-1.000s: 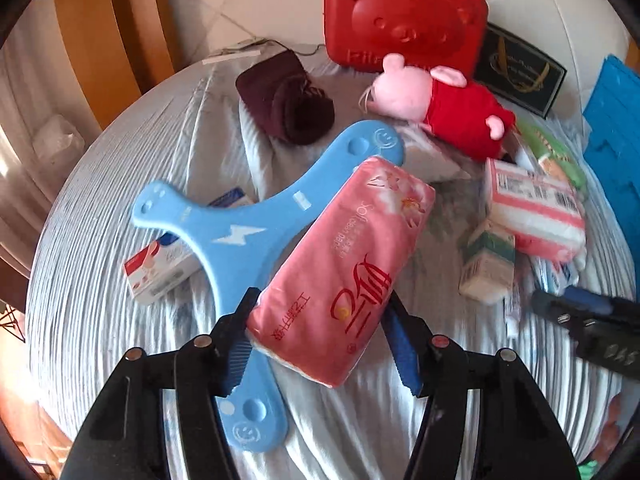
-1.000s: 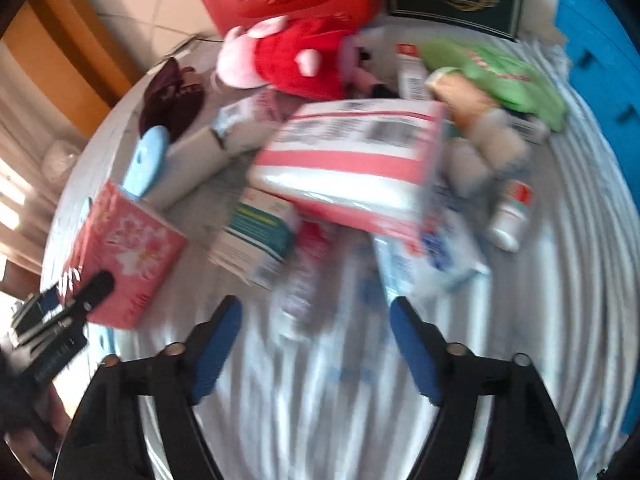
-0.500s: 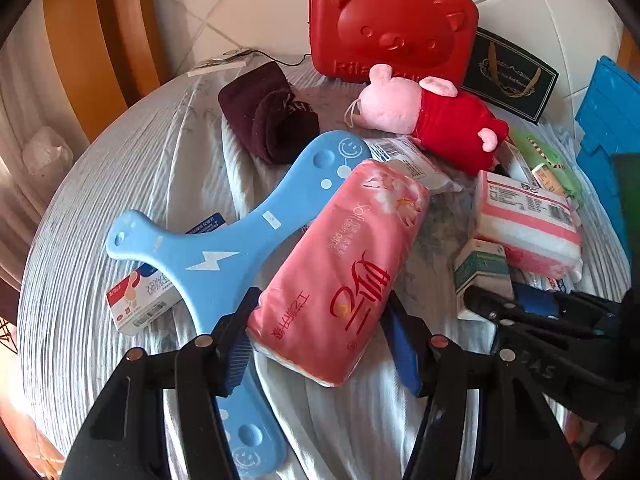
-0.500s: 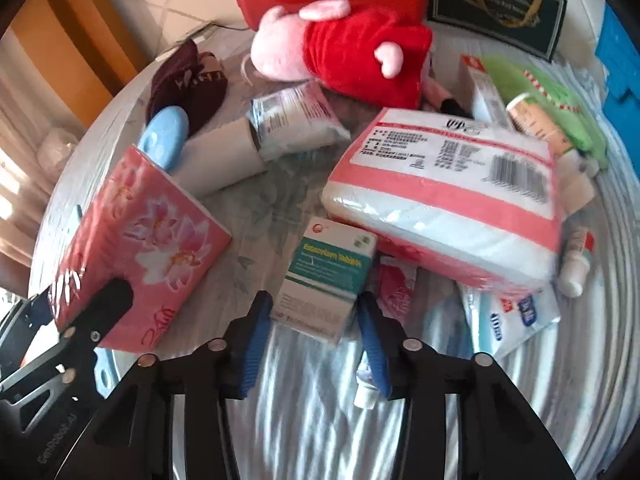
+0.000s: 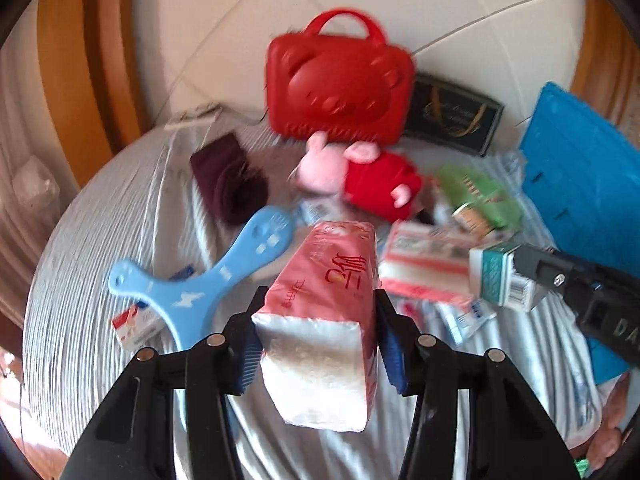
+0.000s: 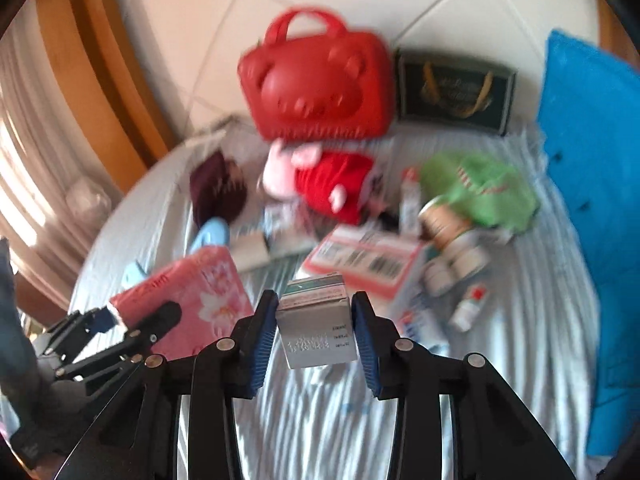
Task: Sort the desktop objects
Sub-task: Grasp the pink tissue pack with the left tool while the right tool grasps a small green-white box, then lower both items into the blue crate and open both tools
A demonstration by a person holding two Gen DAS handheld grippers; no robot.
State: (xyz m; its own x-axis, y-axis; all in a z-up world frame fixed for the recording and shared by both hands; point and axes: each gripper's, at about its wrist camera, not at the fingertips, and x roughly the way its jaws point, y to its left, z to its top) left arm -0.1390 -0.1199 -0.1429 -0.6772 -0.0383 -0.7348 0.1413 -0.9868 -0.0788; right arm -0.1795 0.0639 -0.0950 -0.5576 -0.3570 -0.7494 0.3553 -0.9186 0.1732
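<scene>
Tissue pack (image 5: 324,320) clamped inside left gripper (image 5: 318,340) (lifted).

A home is showing here: a cloth-covered surface (image 5: 120,216) is carrying a plush pig (image 5: 360,176), a red bear-faced case (image 5: 340,80), and household packets.

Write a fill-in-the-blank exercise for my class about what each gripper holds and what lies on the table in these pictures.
1. The left gripper is shut on the pink ____ pack.
2. The right gripper is shut on a small teal and white ____.
3. The plush pig lies in front of the ____ bear-face case.
4. The blue plastic paddle lies to the ____ of the pack held by the left gripper.

Missing words: tissue; box; red; left
</scene>
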